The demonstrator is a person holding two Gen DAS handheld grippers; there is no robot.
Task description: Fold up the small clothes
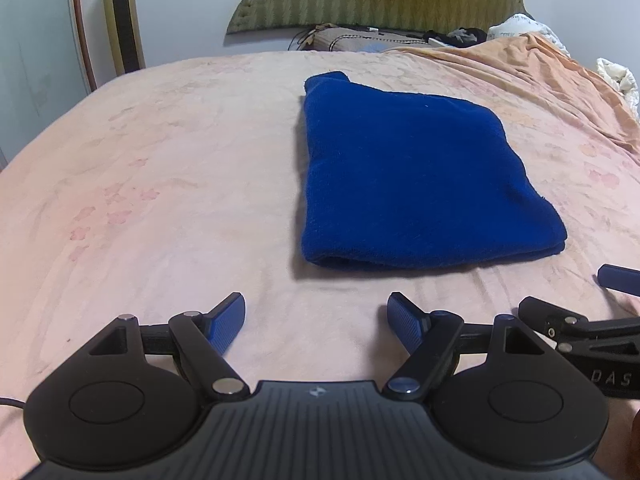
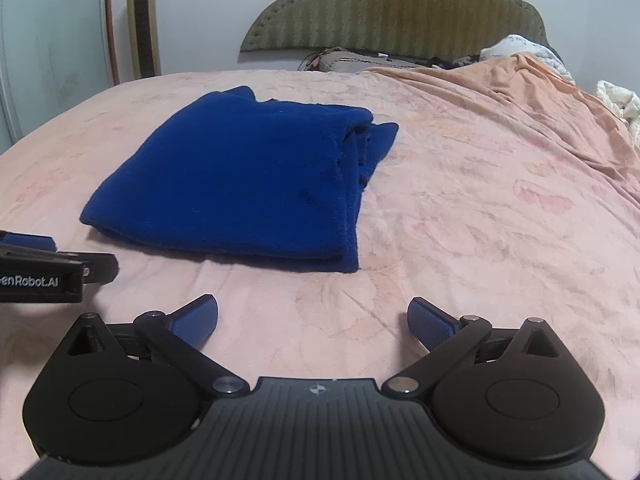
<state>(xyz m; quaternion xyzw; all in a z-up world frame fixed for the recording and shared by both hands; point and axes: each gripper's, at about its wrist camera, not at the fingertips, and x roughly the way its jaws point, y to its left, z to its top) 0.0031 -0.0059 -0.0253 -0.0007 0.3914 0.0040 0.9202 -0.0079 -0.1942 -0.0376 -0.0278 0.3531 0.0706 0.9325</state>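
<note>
We judge the folding done, since the deep-blue fleece garment [image 1: 420, 176] lies squared on the pink floral bed [image 1: 160, 184]; our left gripper [image 1: 316, 322] and right gripper [image 2: 312, 322] hover short of it, both spread wide and empty.

Bare pink bedsheet [image 1: 160, 168] surrounds the folded blue garment [image 1: 416, 184]; heaped bedding [image 2: 520, 92] crowds the right.
</note>
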